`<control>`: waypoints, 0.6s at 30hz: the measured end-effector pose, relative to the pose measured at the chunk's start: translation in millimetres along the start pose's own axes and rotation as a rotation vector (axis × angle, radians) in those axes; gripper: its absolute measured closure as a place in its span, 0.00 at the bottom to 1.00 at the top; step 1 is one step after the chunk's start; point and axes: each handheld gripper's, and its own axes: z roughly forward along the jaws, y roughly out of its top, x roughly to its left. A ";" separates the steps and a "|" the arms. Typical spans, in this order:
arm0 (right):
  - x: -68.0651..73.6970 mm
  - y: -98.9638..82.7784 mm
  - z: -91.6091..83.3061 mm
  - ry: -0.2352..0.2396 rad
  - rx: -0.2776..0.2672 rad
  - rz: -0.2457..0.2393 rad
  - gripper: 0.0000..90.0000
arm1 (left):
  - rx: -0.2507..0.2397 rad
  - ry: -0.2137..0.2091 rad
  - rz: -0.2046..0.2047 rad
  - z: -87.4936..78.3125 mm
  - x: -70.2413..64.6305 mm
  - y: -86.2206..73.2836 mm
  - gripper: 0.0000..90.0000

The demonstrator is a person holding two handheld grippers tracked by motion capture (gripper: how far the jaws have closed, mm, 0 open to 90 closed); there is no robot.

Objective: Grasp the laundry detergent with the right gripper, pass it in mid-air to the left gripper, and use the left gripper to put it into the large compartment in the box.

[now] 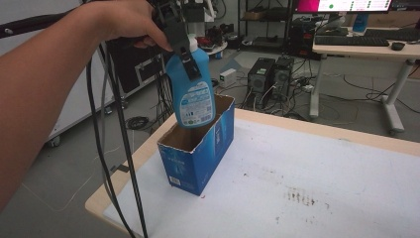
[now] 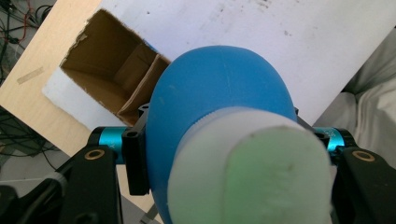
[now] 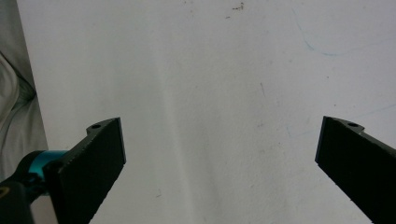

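White table cover (image 1: pixel 317 168) on a wood-edged top, workshop clutter behind. Left gripper (image 1: pixel 181 47) is clamped on the neck of a blue plastic spray bottle with a white cap (image 1: pixel 192 89), which hangs long axis near vertical, base at the near left end of the open blue cardboard box (image 1: pixel 198 148) directly below. Right gripper (image 3: pixel 219 154) hangs with jaws wide apart over bare table, holding nothing.

Print on the bottle's label (image 1: pixel 194 103) and the box (image 1: pixel 195 148) is too small to read.
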 end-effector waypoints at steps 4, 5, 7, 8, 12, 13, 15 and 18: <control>-0.5 0.5 -0.2 0.001 0.000 0.007 0.01 | 0.002 0.008 0.003 9.2 5.6 -7.0 0.42; -0.3 0.6 0.0 0.001 -0.001 0.009 0.01 | 0.002 0.011 0.009 11.7 6.4 -8.5 0.42; -0.4 0.6 0.3 -0.001 -0.001 0.008 0.01 | 0.006 0.011 0.019 17.3 8.6 -11.3 0.42; -0.5 0.4 0.5 -0.001 -0.002 0.011 0.01 | 0.006 0.010 0.021 20.3 9.5 -12.6 0.42; -1.3 0.0 1.1 -0.001 0.000 0.016 0.01 | 0.010 0.001 0.037 33.5 13.2 -17.5 0.42; -1.5 -0.3 1.0 -0.001 0.001 0.016 0.01 | 0.012 0.003 0.044 37.5 13.3 -18.7 0.42; -1.2 -1.0 0.9 -0.001 -0.001 0.020 0.01 | 0.014 0.002 0.053 48.2 14.7 -22.6 0.42; -1.7 -7.2 2.6 0.002 -0.001 0.037 0.01 | 0.021 -0.008 0.055 57.1 16.9 -26.1 0.42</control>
